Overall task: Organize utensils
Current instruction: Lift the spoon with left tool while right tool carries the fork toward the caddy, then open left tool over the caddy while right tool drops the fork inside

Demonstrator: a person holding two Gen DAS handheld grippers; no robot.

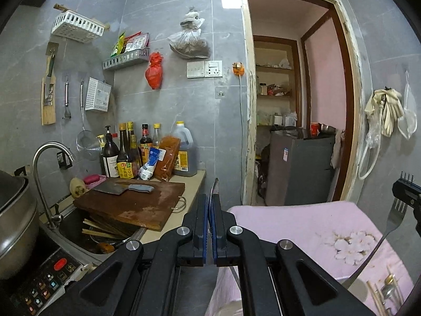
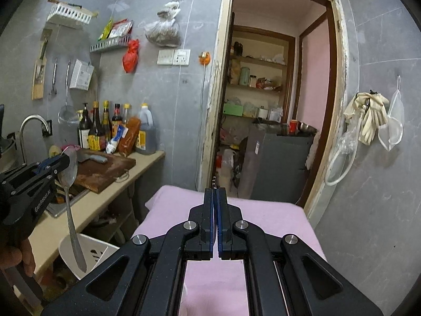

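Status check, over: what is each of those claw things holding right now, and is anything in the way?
Left gripper shut on spoon. Right gripper shut on fork. Both held above the pink cloth. Nothing blocking.

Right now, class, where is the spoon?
The spoon is clamped in the left gripper, at the right wrist view's left edge, hanging over the white basket beside the counter.

Grey tiled wall [image 1: 168,100], open brown-framed doorway [image 1: 347,105], beige counter [image 2: 105,200], steel faucet [image 1: 44,163].
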